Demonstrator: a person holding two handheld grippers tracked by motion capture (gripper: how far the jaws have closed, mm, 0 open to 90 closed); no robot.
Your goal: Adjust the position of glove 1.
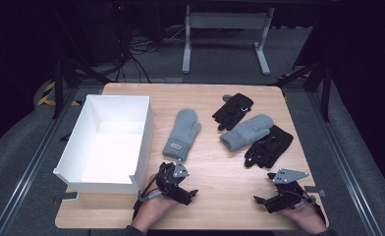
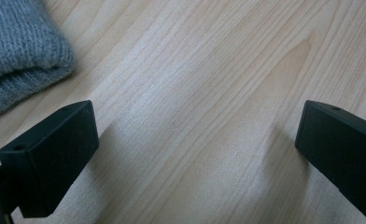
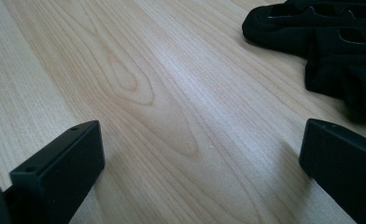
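The left hand-held gripper (image 1: 180, 189) rests low over the bench (image 1: 220, 196) just in front of the cuff of the grey mitten (image 1: 182, 132), jaws spread wide with only bare wood between them; in the left gripper view the grey mitten (image 2: 17, 56) lies beyond the left jaw, apart from it. The right hand-held gripper (image 1: 271, 196), also released and empty, sits further from that mitten, near the bench's front right corner. A second grey mitten (image 1: 244, 132) lies to the first mitten's right, between two black gloves (image 1: 233, 110) (image 1: 269, 146). A white box (image 1: 109, 142) stands at the mitten's left.
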